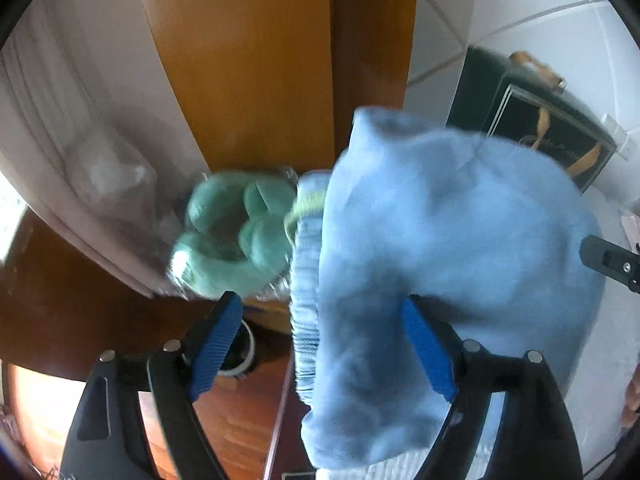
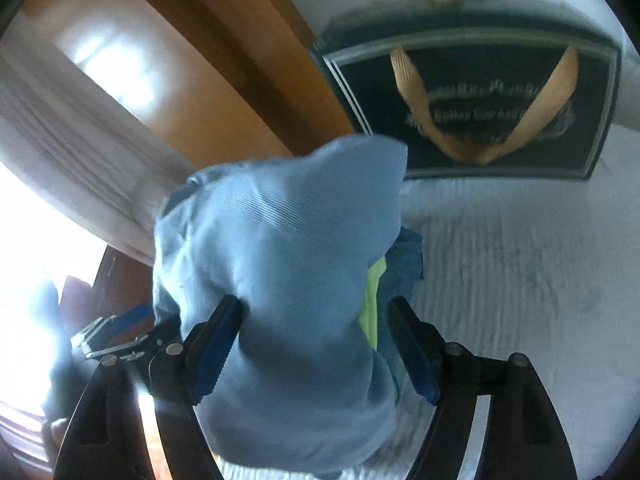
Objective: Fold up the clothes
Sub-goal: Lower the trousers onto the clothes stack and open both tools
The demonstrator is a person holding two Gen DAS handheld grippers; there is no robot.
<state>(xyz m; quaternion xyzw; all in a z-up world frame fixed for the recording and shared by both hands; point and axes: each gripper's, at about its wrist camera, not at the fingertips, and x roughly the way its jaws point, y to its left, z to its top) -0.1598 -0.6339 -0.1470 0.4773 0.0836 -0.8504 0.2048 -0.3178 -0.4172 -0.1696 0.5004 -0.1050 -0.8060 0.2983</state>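
A light blue garment [image 1: 440,240] hangs bunched in front of both cameras, blurred by motion. In the left wrist view my left gripper [image 1: 320,298] is open; the cloth drapes over its right finger and its striped elastic waistband [image 1: 306,320] hangs between the jaws. My right gripper [image 2: 316,300] is also open, with the same blue garment [image 2: 288,240] filling the gap and lying against its left finger. Each gripper shows in the other's view, the right gripper [image 1: 608,260] at the right edge and the left gripper [image 2: 116,332] at the lower left.
A white ribbed bed cover [image 2: 520,280] carries a yellow-green cloth [image 2: 374,292] and a darker blue cloth [image 2: 404,264]. A dark gift bag [image 2: 480,92] with tan ribbon handles stands at the back. A green plush cushion [image 1: 236,236], a wooden door [image 1: 248,60] and a wooden floor [image 1: 240,420] lie left.
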